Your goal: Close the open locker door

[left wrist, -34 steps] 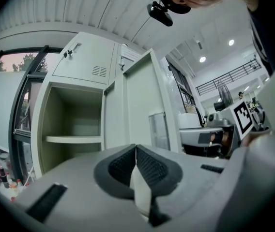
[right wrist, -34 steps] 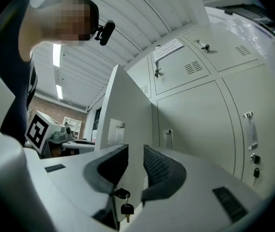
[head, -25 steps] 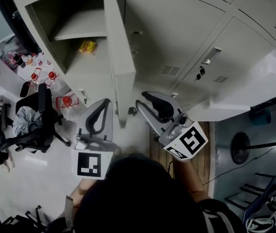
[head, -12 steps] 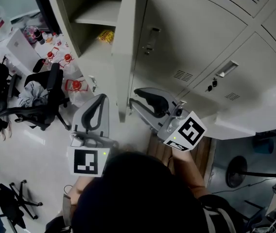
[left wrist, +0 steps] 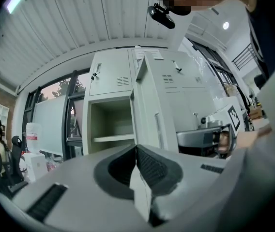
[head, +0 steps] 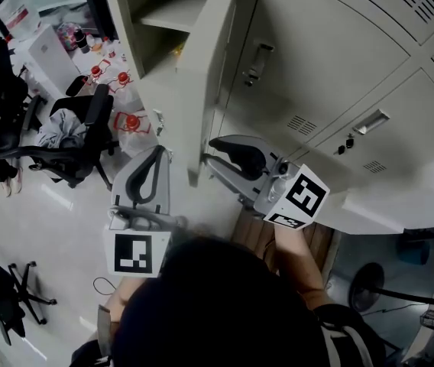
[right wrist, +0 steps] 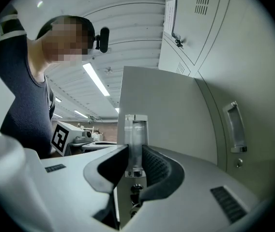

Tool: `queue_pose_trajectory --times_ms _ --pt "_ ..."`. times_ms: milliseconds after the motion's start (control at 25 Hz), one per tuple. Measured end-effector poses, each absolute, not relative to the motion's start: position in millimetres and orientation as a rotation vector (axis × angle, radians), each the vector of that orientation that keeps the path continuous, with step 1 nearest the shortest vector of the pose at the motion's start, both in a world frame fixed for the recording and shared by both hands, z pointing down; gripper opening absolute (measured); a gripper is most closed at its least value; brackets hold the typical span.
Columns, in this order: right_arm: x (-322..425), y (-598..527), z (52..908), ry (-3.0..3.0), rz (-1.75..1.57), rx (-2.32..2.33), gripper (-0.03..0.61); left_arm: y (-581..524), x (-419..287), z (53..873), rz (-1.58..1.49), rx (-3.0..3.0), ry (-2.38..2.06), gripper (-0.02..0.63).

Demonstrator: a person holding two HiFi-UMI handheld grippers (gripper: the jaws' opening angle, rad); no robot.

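A tall bank of pale grey metal lockers (head: pixel 331 67) fills the upper part of the head view. One compartment (head: pixel 144 67) on its left side is open, and a flat metal shelf (head: pixel 173 12) shows inside it. The open pale grey locker door (head: pixel 202 75) of this compartment swings out toward the person. Its free edge runs down to a point between the two grippers. On the white floor (head: pixel 56 235), to the left of the lockers, stands a black office chair (head: pixel 72 144) with grey cloth on its seat. Some clear containers with red caps (head: pixel 129 121) lie near it.

The right grey hand-held gripper (head: pixel 211 153) is just beside the lower end of the door, on the door's right side, and its jaws point to the door. In the right gripper view these jaws are pinching the narrow upright metal handle (right wrist: pixel 135 139) on the door panel, one black ribbed pad on each side of it. A small lock shows directly under the handle.

The left grey hand-held gripper (head: pixel 158 157) is on the other side of the door, near its lower edge but apart from it, in front of the open compartment. In the left gripper view its two black pads are pressed together at the tips, with nothing between them, and the door stands beyond them.

The closed neighbour door to the right has its own small recessed handle (head: pixel 255 54).
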State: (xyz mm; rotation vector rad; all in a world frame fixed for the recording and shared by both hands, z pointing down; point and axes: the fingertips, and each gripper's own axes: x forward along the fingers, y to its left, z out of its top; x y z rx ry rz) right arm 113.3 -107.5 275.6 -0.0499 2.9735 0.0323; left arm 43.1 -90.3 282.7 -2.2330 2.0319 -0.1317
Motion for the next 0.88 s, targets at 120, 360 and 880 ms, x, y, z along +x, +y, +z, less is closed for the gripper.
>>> queue_pose_trajectory --times_ms 120,360,880 --pt "107 -104 275 2.976 0.028 -0.008 0.092 -87 39 282 -0.133 -2.215 2.051 0.005" --pt "96 -104 276 2.970 -0.016 0.070 0.091 -84 31 281 -0.136 -2.186 2.083 0.005" --pt "66 -99 275 2.958 -0.067 0.260 0.091 -75 9 282 -0.148 -2.109 2.172 0.005"
